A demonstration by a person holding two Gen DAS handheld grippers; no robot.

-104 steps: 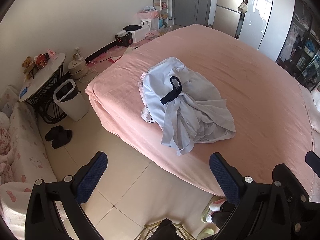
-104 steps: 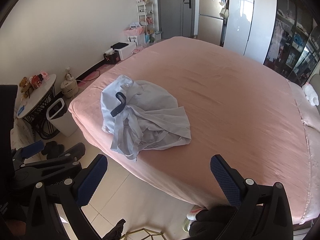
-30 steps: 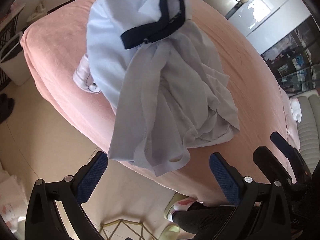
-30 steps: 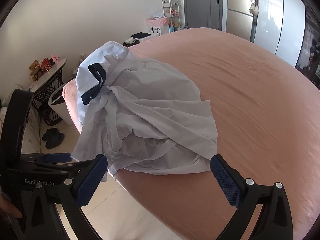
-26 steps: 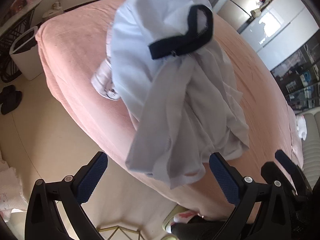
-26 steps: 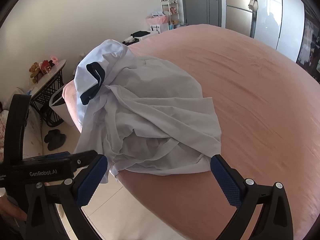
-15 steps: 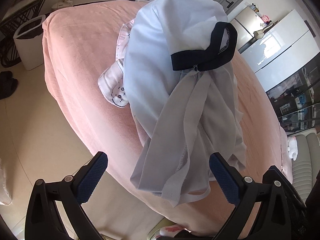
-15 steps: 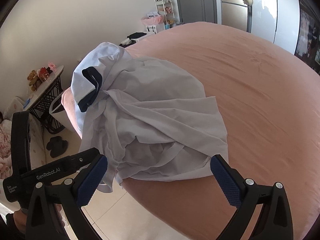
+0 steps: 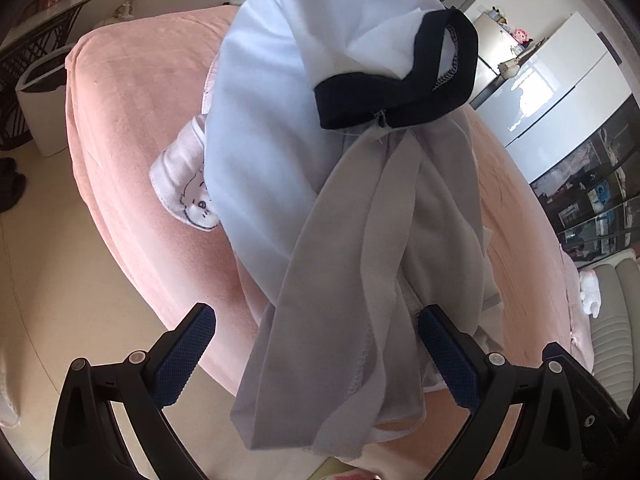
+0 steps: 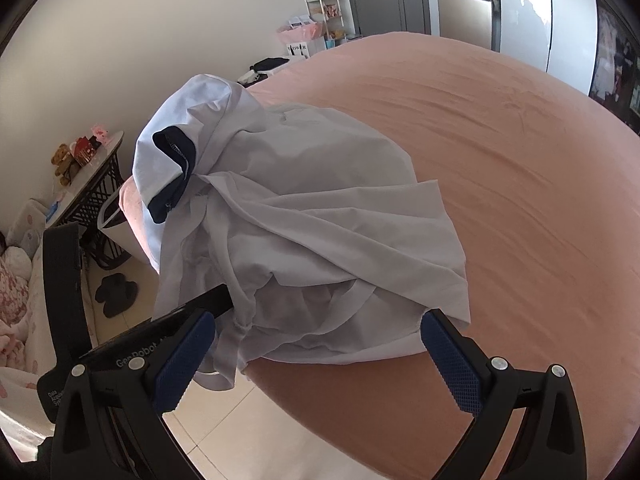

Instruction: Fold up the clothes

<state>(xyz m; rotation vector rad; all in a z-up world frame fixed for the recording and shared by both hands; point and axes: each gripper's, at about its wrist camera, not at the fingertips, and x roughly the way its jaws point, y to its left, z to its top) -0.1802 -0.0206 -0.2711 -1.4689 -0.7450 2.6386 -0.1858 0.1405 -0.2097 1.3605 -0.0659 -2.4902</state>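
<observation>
A crumpled pale grey-white shirt (image 9: 344, 208) with a dark navy cuff (image 9: 404, 96) lies heaped at the near edge of a pink bed (image 9: 132, 128); it also shows in the right wrist view (image 10: 320, 216). Its hem hangs over the bed edge. My left gripper (image 9: 316, 356) is open, its fingers on either side of the hanging hem. My right gripper (image 10: 316, 356) is open just below the shirt's near edge. The left gripper's body (image 10: 132, 352) shows at the lower left of the right wrist view, its tip against the cloth.
A small white cloth with a cartoon face (image 9: 188, 188) lies beside the shirt. Left of the bed are a white bin (image 9: 36, 88), a black round table (image 10: 92, 184) and black slippers (image 10: 116, 292). Tiled floor (image 9: 60, 288) lies below the bed edge.
Both grippers have moved closer to the shirt. The hanging hem now sits between the left gripper's fingers. The shirt itself has not moved.
</observation>
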